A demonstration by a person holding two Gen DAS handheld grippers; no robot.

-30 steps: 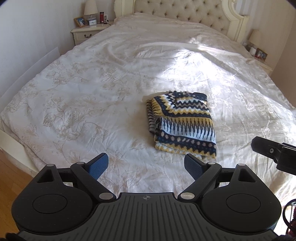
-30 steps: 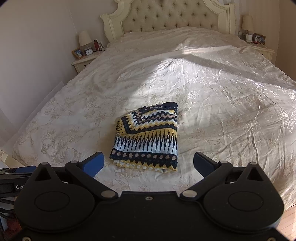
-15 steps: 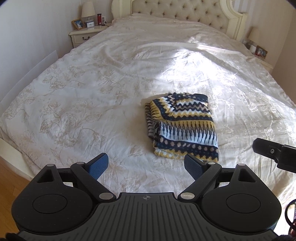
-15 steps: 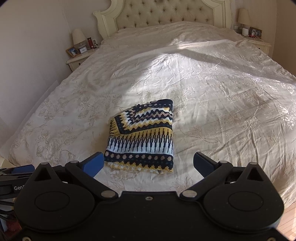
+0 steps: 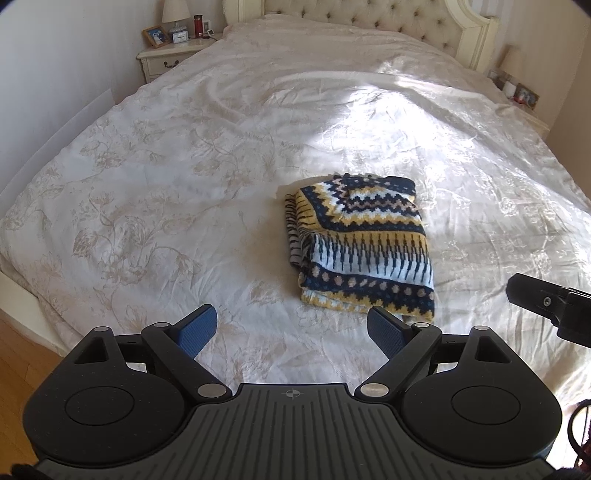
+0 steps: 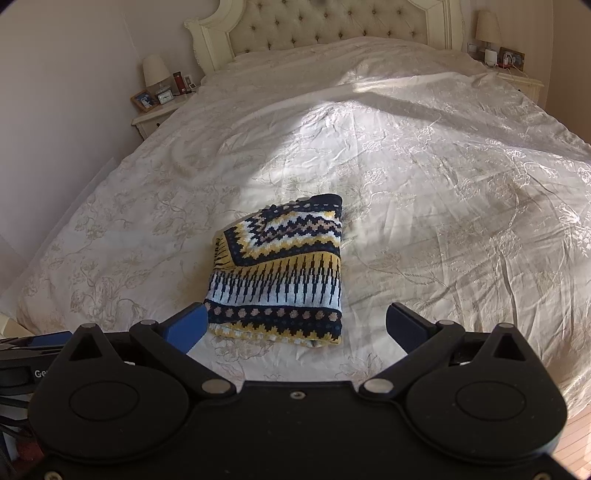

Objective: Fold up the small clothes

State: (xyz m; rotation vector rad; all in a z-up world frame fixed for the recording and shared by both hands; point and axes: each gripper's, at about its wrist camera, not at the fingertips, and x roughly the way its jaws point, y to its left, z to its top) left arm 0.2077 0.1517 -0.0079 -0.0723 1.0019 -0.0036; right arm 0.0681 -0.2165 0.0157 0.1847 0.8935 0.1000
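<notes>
A knitted garment (image 5: pixel 364 245) with navy, yellow and white zigzag bands lies folded into a compact rectangle on the bed, also seen in the right wrist view as the folded knit (image 6: pixel 282 273). My left gripper (image 5: pixel 291 330) is open above the near part of the bed, short of the garment and a little left of it. My right gripper (image 6: pixel 295 325) is open too, its left pad close to the garment's near left corner. Neither holds anything. Part of the right gripper (image 5: pixel 550 306) shows at the left view's right edge.
The cream floral bedspread (image 5: pixel 166 192) covers a large bed with a tufted headboard (image 6: pixel 328 26). A bedside table (image 5: pixel 173 55) with a lamp and frames stands at the far left, another bedside table (image 6: pixel 517 77) at the far right. Wooden floor (image 5: pixel 14 354) lies below the bed's near edge.
Both grippers have moved forward and lower toward the folded garment, which now appears larger and nearer. The garment itself has not moved. Both grippers stay open.
</notes>
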